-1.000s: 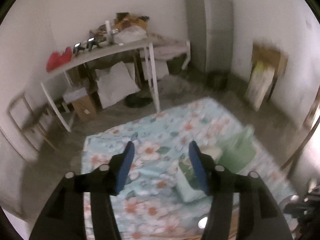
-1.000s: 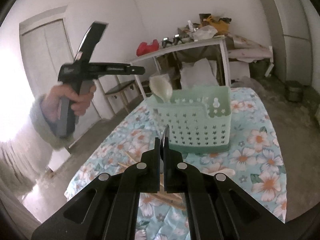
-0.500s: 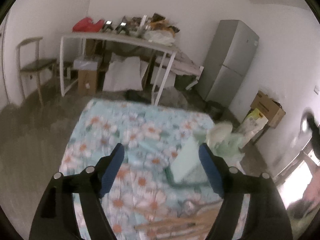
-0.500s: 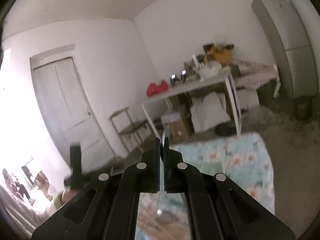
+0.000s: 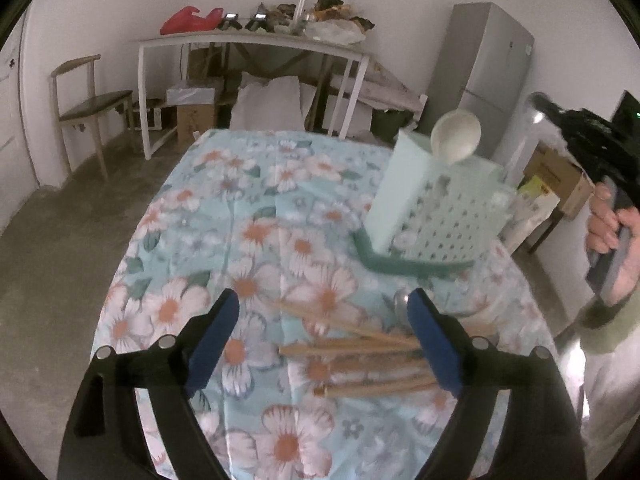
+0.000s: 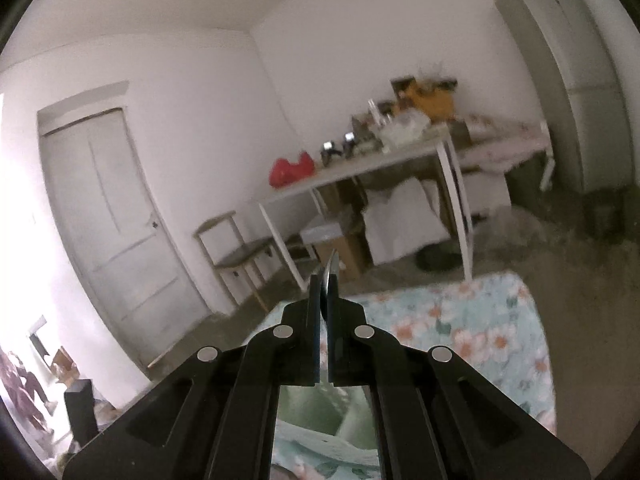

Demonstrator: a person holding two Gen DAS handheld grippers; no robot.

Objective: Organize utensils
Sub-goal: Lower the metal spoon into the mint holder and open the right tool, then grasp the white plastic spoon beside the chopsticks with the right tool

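The left gripper (image 5: 322, 324) hangs above the desk (image 5: 192, 216), which wears a floral cloth, its blue-padded jaws spread wide with nothing between them. Under the jaws lies a loose bundle of wooden utensils (image 5: 360, 356), with a metal spoon (image 5: 400, 304) at the bundle's far edge. Beyond the bundle stands a pale green perforated caddy (image 5: 432, 212), a white ladle (image 5: 456, 136) rising from its far corner. To the right of the caddy, off the desk edge, the person's right hand (image 5: 612, 236) grips the handle of the right gripper, whose jaws cannot be seen from here.
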